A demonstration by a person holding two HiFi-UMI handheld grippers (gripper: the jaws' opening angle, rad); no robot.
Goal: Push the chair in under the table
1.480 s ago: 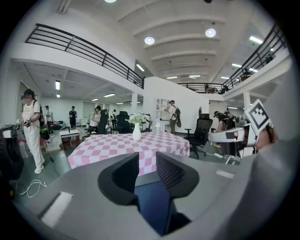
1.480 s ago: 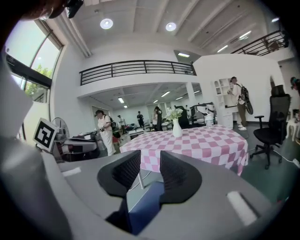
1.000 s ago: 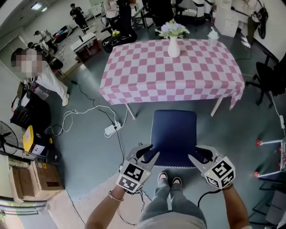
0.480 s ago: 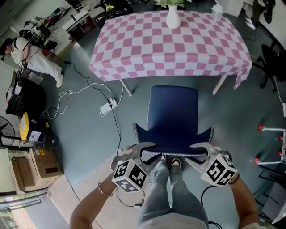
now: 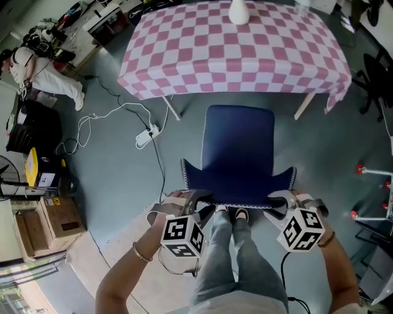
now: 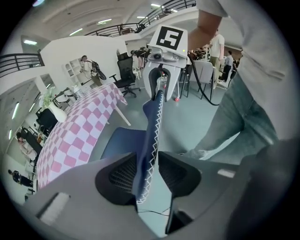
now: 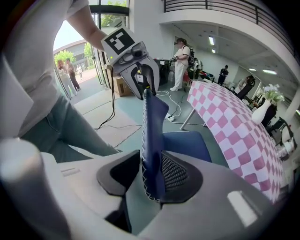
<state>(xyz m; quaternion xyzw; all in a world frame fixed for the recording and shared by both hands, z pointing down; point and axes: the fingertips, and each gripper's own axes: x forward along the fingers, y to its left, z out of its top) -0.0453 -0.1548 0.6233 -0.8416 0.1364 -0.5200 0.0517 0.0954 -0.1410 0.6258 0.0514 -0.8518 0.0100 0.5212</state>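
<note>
A dark blue chair [image 5: 238,144] stands pulled out in front of the table with the pink-and-white checked cloth [image 5: 233,55], its seat facing the table. My left gripper [image 5: 198,203] straddles the left end of the backrest's top edge [image 5: 238,195], and my right gripper [image 5: 280,203] straddles the right end. In the left gripper view the stitched backrest edge [image 6: 152,136] runs between the jaws of the left gripper [image 6: 149,171]. The right gripper [image 7: 150,176] has the backrest [image 7: 151,136] lying against one pad, with a gap at the other. Both pairs of jaws have just been opening, unclamped.
A white vase [image 5: 239,11] stands on the table. A power strip with white cable [image 5: 145,136] lies on the floor left of the chair. Cardboard boxes [image 5: 55,221] sit far left, a black office chair [image 5: 374,80] far right. My shoes [image 5: 232,214] are just behind the backrest.
Both grippers have come down from above the seat's near edge onto the top of the backrest, which now sits between each pair of jaws. The head view has tilted further down.
</note>
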